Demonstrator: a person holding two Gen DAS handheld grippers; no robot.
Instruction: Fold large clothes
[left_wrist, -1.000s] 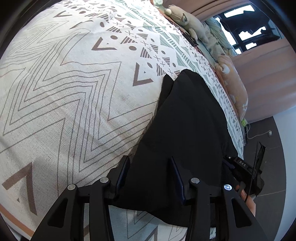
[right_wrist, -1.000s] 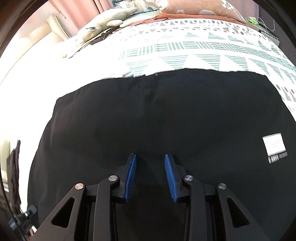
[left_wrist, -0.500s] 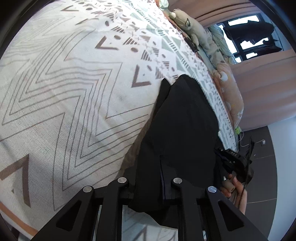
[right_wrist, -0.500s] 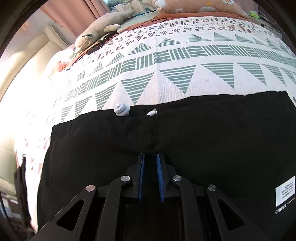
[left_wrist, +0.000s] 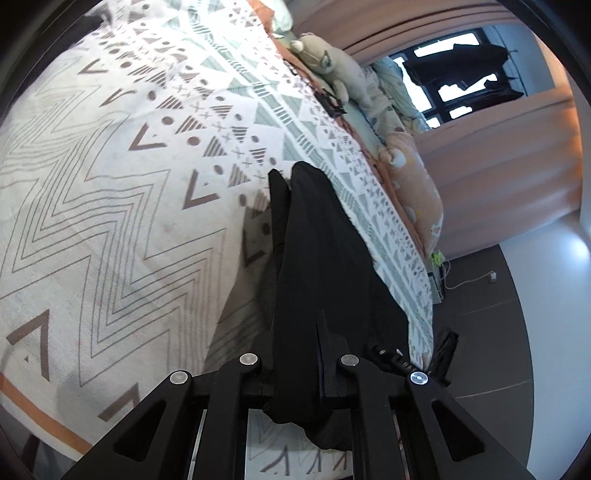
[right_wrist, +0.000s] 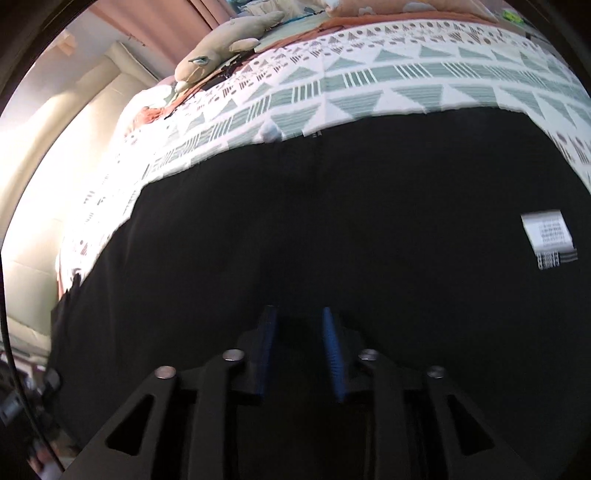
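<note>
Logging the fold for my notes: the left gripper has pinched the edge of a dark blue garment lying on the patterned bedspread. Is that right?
Not quite: the garment is black, not dark blue, as the left wrist view shows. The rest holds: the left gripper pinches its edge, and it lies on the patterned bedspread.

A white label (right_wrist: 548, 236) sits on the black garment (right_wrist: 332, 229) at the right of the right wrist view. It carries several rows of small dark print and a bolder line along its lower edge, but motion blur leaves none of it readable. No other text, brand, number or sign can be read in either view.
</note>
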